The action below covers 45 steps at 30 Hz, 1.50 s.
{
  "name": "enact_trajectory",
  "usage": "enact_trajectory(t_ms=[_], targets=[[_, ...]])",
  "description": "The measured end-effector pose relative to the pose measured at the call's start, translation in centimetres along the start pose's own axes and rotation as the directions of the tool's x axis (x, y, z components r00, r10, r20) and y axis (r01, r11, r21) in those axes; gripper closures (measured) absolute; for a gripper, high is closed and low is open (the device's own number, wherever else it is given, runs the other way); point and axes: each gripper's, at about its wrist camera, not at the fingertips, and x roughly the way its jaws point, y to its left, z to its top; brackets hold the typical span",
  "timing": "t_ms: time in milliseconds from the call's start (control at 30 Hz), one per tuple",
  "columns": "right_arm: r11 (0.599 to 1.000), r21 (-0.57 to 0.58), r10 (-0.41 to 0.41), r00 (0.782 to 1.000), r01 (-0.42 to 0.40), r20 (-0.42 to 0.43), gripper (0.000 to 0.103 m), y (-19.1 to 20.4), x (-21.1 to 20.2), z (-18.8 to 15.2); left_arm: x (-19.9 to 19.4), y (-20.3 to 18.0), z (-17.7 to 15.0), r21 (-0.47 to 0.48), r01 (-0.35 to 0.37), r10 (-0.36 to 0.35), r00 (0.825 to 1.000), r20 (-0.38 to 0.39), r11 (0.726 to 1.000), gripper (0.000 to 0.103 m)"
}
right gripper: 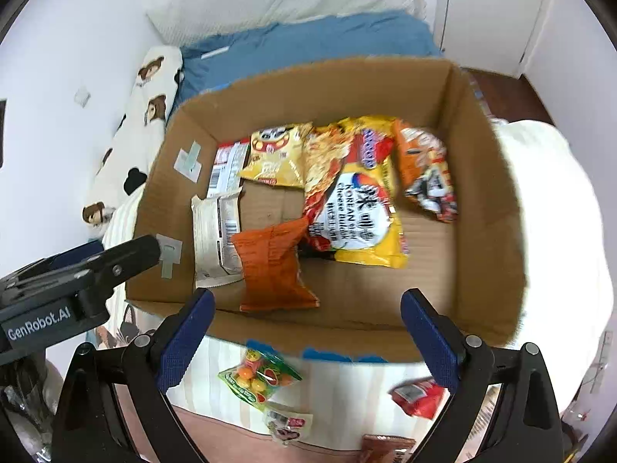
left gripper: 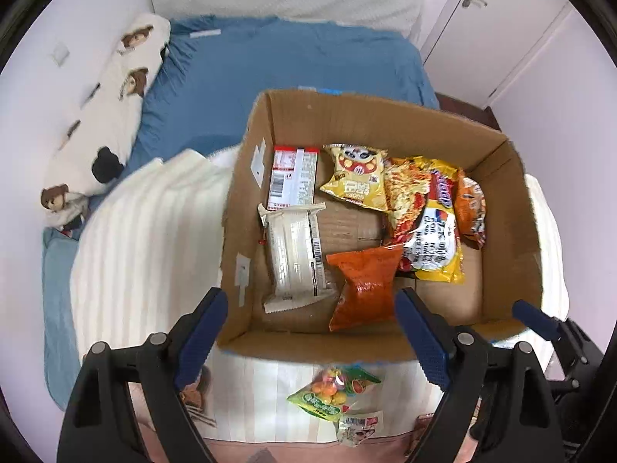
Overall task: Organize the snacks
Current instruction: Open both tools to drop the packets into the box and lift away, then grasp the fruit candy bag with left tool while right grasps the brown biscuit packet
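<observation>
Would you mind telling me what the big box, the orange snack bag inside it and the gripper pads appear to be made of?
Box: corrugated cardboard, matte brown, with fluted ridges on its floor and ragged cut edges. Orange snack bag: probably thin plastic film, glossy, creased, with crimped ends. Pads: seemingly dark blue rubber or soft plastic, with a ribbed, textured face, on glossy black plastic arms.

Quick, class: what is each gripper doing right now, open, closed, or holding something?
Left gripper: open, holding nothing, poised over the cardboard box.
Right gripper: open, holding nothing, near the same box.
</observation>
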Motion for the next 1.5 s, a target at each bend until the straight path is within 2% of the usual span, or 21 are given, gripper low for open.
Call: enact_trajectory(t_ms=[133,200,233,300,367,500,600,733,867,967,1100,1133,1167,1233,1400,1433,1500], targets=[[1.000,0.000,-0.004,0.997,0.004,0.080,0.005,-0.5,-3.4,-1.7,-2.9,-0.3,-1.8,0.012,-0.008,0.007,0.996,0.084,1.000,0.014],[1.000,-0.002,-0.003,0.992,0.004,0.127,0.013,-0.6,-5.3,-2.9,-4.4,-0.5,-3.0,0.014,0.000,-0.002,0.993,0.120,1.000,0.014],[1.000,-0.002,0.000,0.991,0.000,0.137,0.020,-0.4,-5.6,-3.2,-5.1,-0.6,-3.6,0.015,0.002,-0.004,0.991,0.136,1.000,0.014],[1.000,0.004,0.026,0.988,-0.027,0.150,0.022,-0.7,-7.0,-4.4,-6.5,-0.6,-5.1,0.016,0.003,-0.005,0.984,0.175,1.000,0.014],[0.999,0.004,0.045,0.985,-0.046,0.168,0.032,-1.0,-8.2,-5.6,-7.4,-0.7,-6.6,0.028,-0.010,0.004,0.979,0.205,1.000,0.014],[0.998,0.009,0.061,0.983,-0.063,0.173,0.041,-2.0,-9.6,-8.9,-7.9,-0.5,-9.9,0.029,-0.028,0.020,0.973,0.232,0.999,0.014],[0.996,0.049,0.062,0.986,-0.070,0.152,0.043,-3.7,-9.3,-12.0,-6.5,-0.4,-12.4,0.046,-0.029,0.019,0.980,0.196,0.999,0.014],[0.989,0.132,0.053,0.995,-0.064,0.089,0.043,-6.3,-6.9,-16.0,-2.5,-0.1,-15.0,0.074,-0.042,0.035,0.995,0.098,0.996,0.014],[0.973,0.225,0.062,0.998,-0.060,0.000,0.043,-9.2,-3.1,-19.6,1.7,0.0,-16.3,0.100,-0.063,0.062,0.998,0.013,0.993,0.014],[0.962,0.272,0.046,0.998,-0.033,-0.043,0.043,-10.8,-0.7,-21.3,4.9,-0.9,-16.4,0.157,-0.073,0.080,0.996,-0.041,0.985,0.014],[0.949,0.315,0.041,0.996,-0.014,-0.080,0.043,-12.1,1.6,-22.4,8.4,-2.7,-15.7,0.249,-0.068,0.093,0.991,-0.093,0.966,0.014],[0.947,0.321,0.042,0.995,-0.010,-0.092,0.040,-12.3,2.1,-22.6,9.2,-3.1,-15.4,0.272,-0.068,0.100,0.989,-0.108,0.960,0.014],[0.949,0.316,0.032,0.994,0.004,-0.109,0.031,-12.3,2.6,-22.6,10.1,-3.7,-15.0,0.296,-0.066,0.106,0.987,-0.122,0.953,0.014],[0.950,0.312,0.008,0.991,0.034,-0.134,0.026,-12.4,3.4,-22.8,11.8,-4.6,-14.3,0.339,-0.070,0.125,0.982,-0.144,0.938,0.014],[0.948,0.314,0.003,0.985,0.052,-0.172,0.026,-12.1,5.0,-23.1,15.1,-6.3,-13.5,0.425,-0.035,0.138,0.967,-0.214,0.905,0.014],[0.947,0.316,0.001,0.984,0.056,-0.177,0.025,-11.9,5.3,-23.0,15.4,-6.4,-13.5,0.431,-0.033,0.141,0.965,-0.220,0.902,0.016],[0.949,0.306,-0.015,0.981,0.075,-0.193,0.025,-11.5,5.9,-22.8,15.6,-6.3,-13.7,0.428,-0.038,0.143,0.966,-0.215,0.903,0.033]])
